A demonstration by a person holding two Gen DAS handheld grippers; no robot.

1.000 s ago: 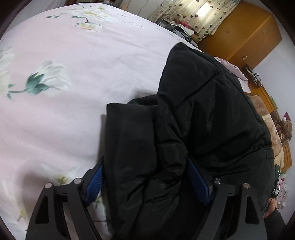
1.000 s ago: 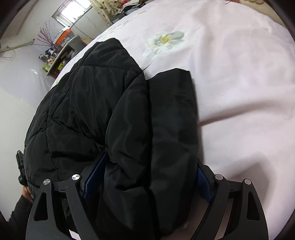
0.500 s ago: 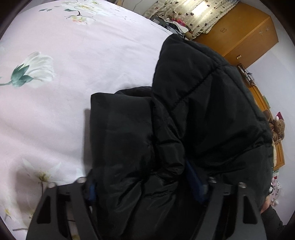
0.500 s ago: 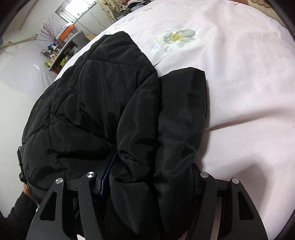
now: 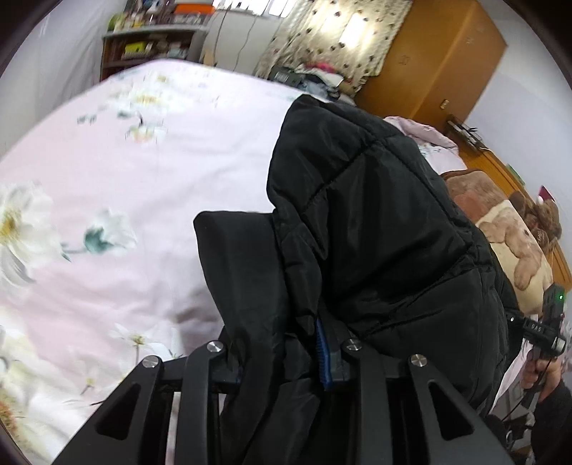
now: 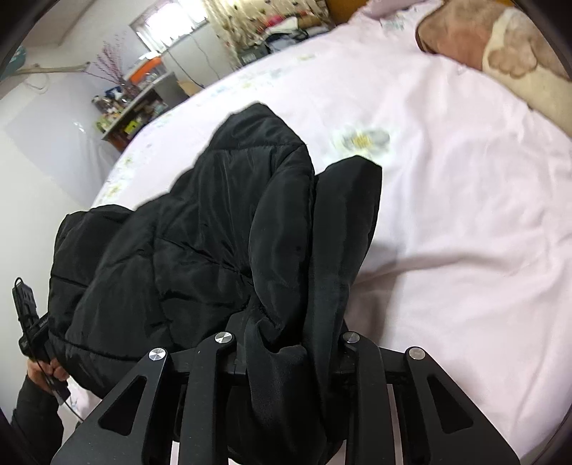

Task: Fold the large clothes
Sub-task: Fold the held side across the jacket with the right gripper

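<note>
Indoors, in a bedroom, two handheld grippers are each clenching a bunched edge of a black quilted puffer jacket (image 5: 375,229) above a wide bed. From the left wrist view, the left gripper (image 5: 282,352) is pinching a thick fold of the jacket, its jaws having just been closing on the fabric; a blue pad (image 5: 321,357) is showing at the inner side of one finger. From the right wrist view, the right gripper (image 6: 286,343) is gripping another gathered fold of the same jacket (image 6: 221,229), its jaws likewise having just been closing with cloth between them. The jacket is hanging from both grips, its far part drooping toward the pale pink bedsheet (image 5: 107,171), which is printed with white flowers and teal leaves.

Around the bed, a wooden wardrobe (image 5: 439,60) is standing against the far wall beside a patterned curtain (image 5: 343,32) with daylight coming through it. A cluttered shelf unit (image 5: 150,46) is sitting at the far left corner. A brown blanket with a teddy bear design (image 5: 514,236) is lying along the bed's right side. At the edge of each view, a person's hand (image 6: 46,372) in a dark sleeve is holding the other gripper's handle.
</note>
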